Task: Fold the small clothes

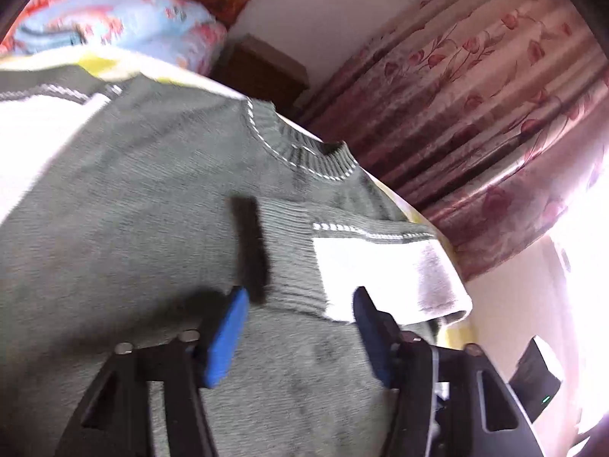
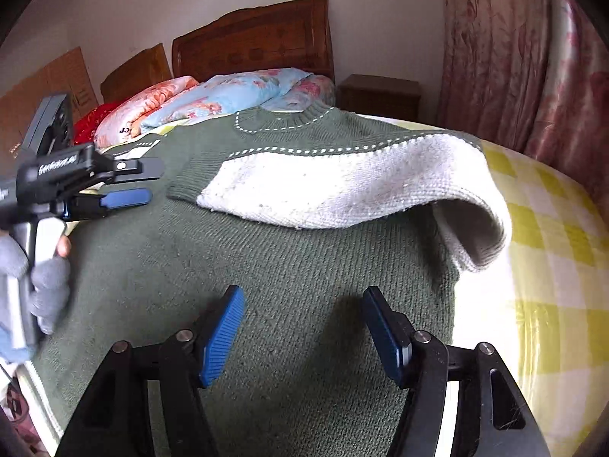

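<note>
A small dark green knit sweater (image 2: 236, 266) with white sleeves lies flat on the bed, collar (image 2: 281, 120) at the far end. Its right white sleeve (image 2: 342, 190) is folded across the chest. My right gripper (image 2: 302, 297) is open and empty just above the sweater's lower body. My left gripper (image 1: 300, 297) is open and empty over the sweater (image 1: 133, 209), close to the folded sleeve (image 1: 380, 266). It also shows in the right wrist view (image 2: 125, 182) at the left, above the sweater's left side. The left sleeve (image 1: 34, 129) lies at the far left.
The bed has a yellow and white checked sheet (image 2: 552, 236). Floral quilts (image 2: 213, 99) are piled by the wooden headboard (image 2: 255, 38). A wooden nightstand (image 2: 380, 93) and pink floral curtains (image 2: 525, 57) stand to the right of the bed.
</note>
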The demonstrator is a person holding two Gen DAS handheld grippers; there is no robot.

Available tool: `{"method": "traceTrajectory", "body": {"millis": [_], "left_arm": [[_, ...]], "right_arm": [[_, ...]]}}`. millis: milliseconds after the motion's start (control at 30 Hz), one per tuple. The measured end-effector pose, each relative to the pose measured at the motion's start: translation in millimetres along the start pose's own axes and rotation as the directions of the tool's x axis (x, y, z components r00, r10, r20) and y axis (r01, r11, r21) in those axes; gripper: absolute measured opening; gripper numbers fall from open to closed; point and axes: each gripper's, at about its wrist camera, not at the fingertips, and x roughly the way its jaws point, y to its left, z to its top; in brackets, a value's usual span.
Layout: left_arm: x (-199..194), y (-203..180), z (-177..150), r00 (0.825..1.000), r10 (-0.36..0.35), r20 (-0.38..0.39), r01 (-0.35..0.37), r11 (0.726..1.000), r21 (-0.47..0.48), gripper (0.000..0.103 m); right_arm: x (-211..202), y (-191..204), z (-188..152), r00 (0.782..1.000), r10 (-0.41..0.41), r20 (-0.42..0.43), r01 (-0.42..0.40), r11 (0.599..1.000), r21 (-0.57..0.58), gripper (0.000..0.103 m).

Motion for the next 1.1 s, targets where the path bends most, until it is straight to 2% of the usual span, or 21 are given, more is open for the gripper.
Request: {"method": "traceTrajectory", "body": {"millis": [100, 233, 267, 300, 367, 433, 500, 633, 733, 800, 867, 933, 1033, 1100], "left_arm": [[18, -12, 12, 0.996, 0.091, -0.011, -0.090, 0.995, 0.038, 0.053], [31, -20, 22, 0.994, 0.107, -0.016, -0.106, 0.993, 0.050, 0.052], [31, -22, 21, 0.993, 0.116, -0.012, -0.115, 0.992, 0.047, 0.046], [33, -20, 22, 0.991, 0.133, -0.021, -0.132, 0.990, 0.039, 0.022], [36, -17, 21, 0.994, 0.112, -0.014, -0.111, 0.993, 0.024, 0.020], [31, -17, 19, 0.995, 0.093, -0.016, -0.093, 0.995, 0.031, 0.017], [19, -22, 19, 0.997, 0.073, 0.004, -0.073, 0.996, 0.058, 0.016], [-15, -43, 31, 0.997, 0.028, 0.075, -0.037, 0.993, 0.115, 0.016], [-51, -49, 41, 0.990, -0.008, 0.140, -0.011, 0.991, 0.134, 0.016], [-73, -40, 45, 0.980, 0.013, 0.198, -0.039, 0.991, 0.128, 0.016], [-90, -15, 48, 0.971, 0.056, 0.234, -0.075, 0.995, 0.072, 0.016], [-91, 20, 47, 0.974, 0.084, 0.210, -0.088, 0.996, 0.007, 0.016], [-65, 56, 37, 0.988, 0.112, 0.105, -0.109, 0.993, -0.033, 0.016], [-48, 69, 26, 0.985, 0.158, 0.075, -0.155, 0.987, -0.039, 0.016]], "right_arm": [[-1, -6, -1, 1.000, 0.003, 0.002, -0.003, 0.999, 0.036, 0.103], [-9, -20, -3, 1.000, 0.008, 0.030, -0.011, 0.994, 0.106, 0.103], [-11, -25, -4, 0.999, -0.003, 0.041, -0.003, 0.991, 0.134, 0.103], [-14, -31, -5, 0.998, -0.022, 0.055, 0.012, 0.984, 0.175, 0.103], [-22, -47, -9, 0.993, -0.077, 0.087, 0.050, 0.959, 0.279, 0.103], [-34, -64, -17, 0.980, -0.170, 0.102, 0.118, 0.913, 0.391, 0.103], [-42, -77, -23, 0.970, -0.221, 0.101, 0.152, 0.877, 0.456, 0.103], [-37, -89, -14, 0.957, -0.290, 0.028, 0.251, 0.869, 0.426, 0.103], [-26, -95, 3, 0.955, -0.296, 0.010, 0.268, 0.880, 0.391, 0.103], [-10, -92, 18, 0.953, -0.301, -0.021, 0.291, 0.895, 0.339, 0.103], [1, -86, 25, 0.949, -0.313, -0.043, 0.311, 0.902, 0.301, 0.103], [8, -82, 24, 0.947, -0.315, -0.061, 0.319, 0.904, 0.285, 0.103], [8, -81, 24, 0.950, -0.307, -0.060, 0.311, 0.907, 0.283, 0.103], [12, -85, 23, 0.946, -0.312, -0.085, 0.323, 0.902, 0.285, 0.103]]}}
